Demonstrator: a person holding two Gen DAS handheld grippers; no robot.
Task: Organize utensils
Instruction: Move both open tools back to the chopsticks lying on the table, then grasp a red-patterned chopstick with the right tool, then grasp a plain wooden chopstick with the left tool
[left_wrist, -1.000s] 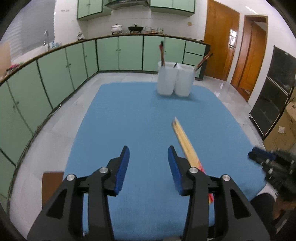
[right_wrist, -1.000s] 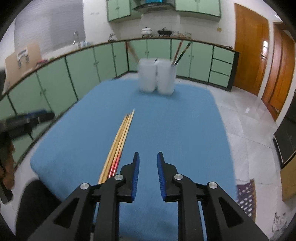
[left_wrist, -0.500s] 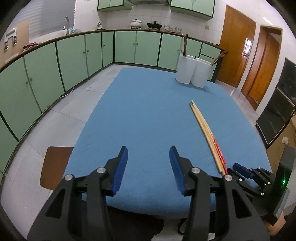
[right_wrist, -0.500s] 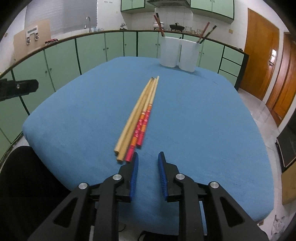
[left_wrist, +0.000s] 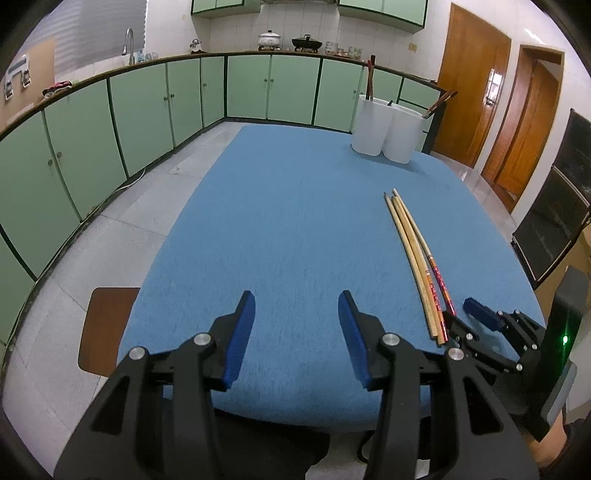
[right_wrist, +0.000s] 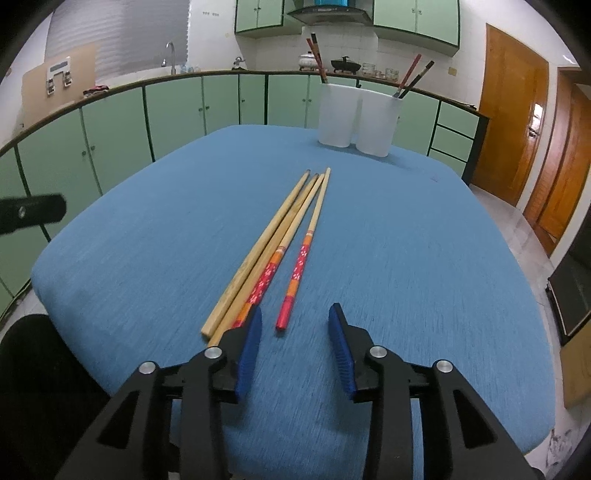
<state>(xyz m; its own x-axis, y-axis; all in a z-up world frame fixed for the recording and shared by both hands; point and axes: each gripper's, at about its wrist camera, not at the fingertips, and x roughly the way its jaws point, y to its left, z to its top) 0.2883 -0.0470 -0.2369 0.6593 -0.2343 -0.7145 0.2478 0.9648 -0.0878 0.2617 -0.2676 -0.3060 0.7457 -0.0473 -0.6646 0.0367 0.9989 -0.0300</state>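
Note:
Several chopsticks (right_wrist: 280, 240) lie side by side on the blue table (right_wrist: 406, 258): two plain wooden ones and two with red patterned ends. My right gripper (right_wrist: 295, 321) is open and empty, its jaws low over the table at the red end of the rightmost chopstick (right_wrist: 301, 254). In the left wrist view the chopsticks (left_wrist: 417, 254) lie to the right, with the right gripper (left_wrist: 469, 314) at their near ends. My left gripper (left_wrist: 297, 314) is open and empty over bare table. Two white holders (right_wrist: 358, 118) with chopsticks in them stand at the far edge.
The white holders show at the far right in the left wrist view (left_wrist: 388, 127). Green cabinets (left_wrist: 147, 110) line the room. A brown stool (left_wrist: 107, 325) stands on the floor left of the table. Wooden doors (right_wrist: 517, 110) are at the right.
My right gripper has opened and moved down to the near ends of the chopsticks. One red-ended chopstick now lies apart from the others. Both grippers have pulled back toward the near edge.

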